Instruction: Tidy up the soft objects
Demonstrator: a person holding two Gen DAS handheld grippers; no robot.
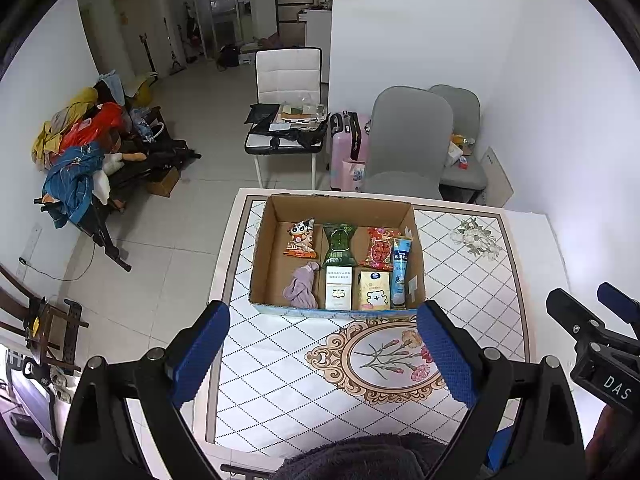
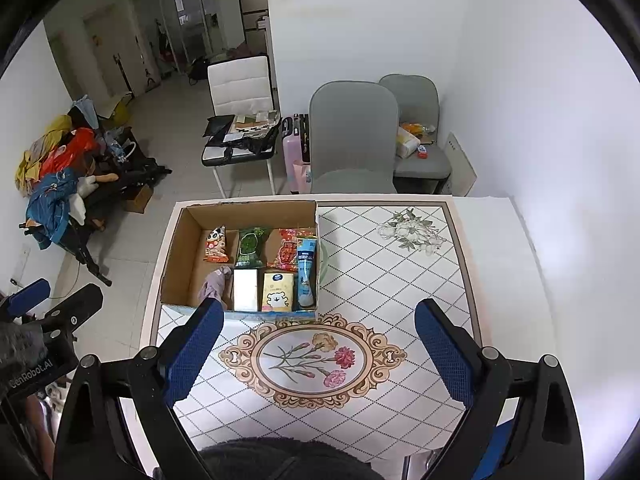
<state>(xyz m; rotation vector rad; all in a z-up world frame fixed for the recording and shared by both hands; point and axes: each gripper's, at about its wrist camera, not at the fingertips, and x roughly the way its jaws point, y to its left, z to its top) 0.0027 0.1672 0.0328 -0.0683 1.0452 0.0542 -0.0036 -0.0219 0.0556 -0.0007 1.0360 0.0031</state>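
Hovering above the patterned surface (image 1: 460, 264), the left hand-held gripper (image 1: 322, 354) and right hand-held gripper (image 2: 318, 354) both gape wide, holding nothing. Mid-frame, the cardboard box (image 1: 264, 240) contains packets and a crumpled purple cloth (image 1: 300, 286) at its lower left.

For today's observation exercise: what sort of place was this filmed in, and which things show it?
Most likely a lived-in home, a dining corner. A patterned table holds a cardboard box, grey chairs stand behind it, and clothes are heaped by the wall.
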